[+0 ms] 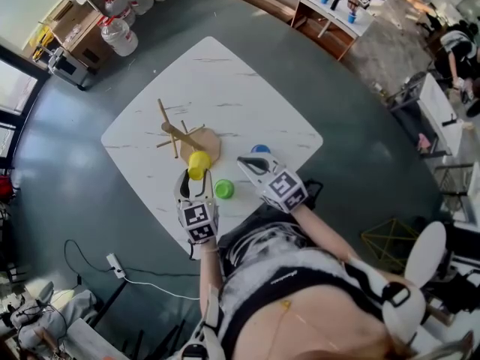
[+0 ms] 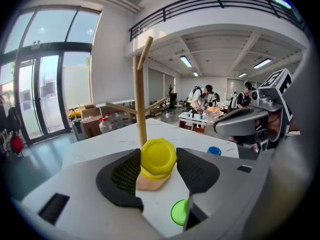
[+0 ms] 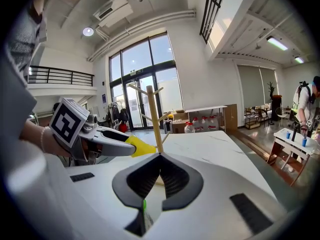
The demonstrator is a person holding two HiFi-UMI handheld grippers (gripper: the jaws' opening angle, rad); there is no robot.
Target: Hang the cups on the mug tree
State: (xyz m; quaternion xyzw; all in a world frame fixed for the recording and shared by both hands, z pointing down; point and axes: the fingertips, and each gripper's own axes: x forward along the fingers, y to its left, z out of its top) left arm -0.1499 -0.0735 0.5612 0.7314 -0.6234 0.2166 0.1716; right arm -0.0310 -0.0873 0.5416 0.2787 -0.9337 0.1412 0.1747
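The left gripper (image 1: 196, 178) clamps the yellow cup (image 2: 158, 157) near the mug tree (image 1: 180, 134), while the right gripper (image 3: 160, 157) is clenched on nothing.

The floor (image 1: 360, 126) is dark grey and smooth. A white marbled tabletop (image 1: 240, 88) stands on it. Tall windows (image 2: 45, 79) with glass doors let in daylight. Some water bottles (image 1: 118, 32) stand near a wall, and long lamps (image 2: 186, 61) shine on the ceiling under a railed balcony (image 2: 210, 6).

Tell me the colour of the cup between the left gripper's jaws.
Yellow; the cup shows best in the left gripper view.
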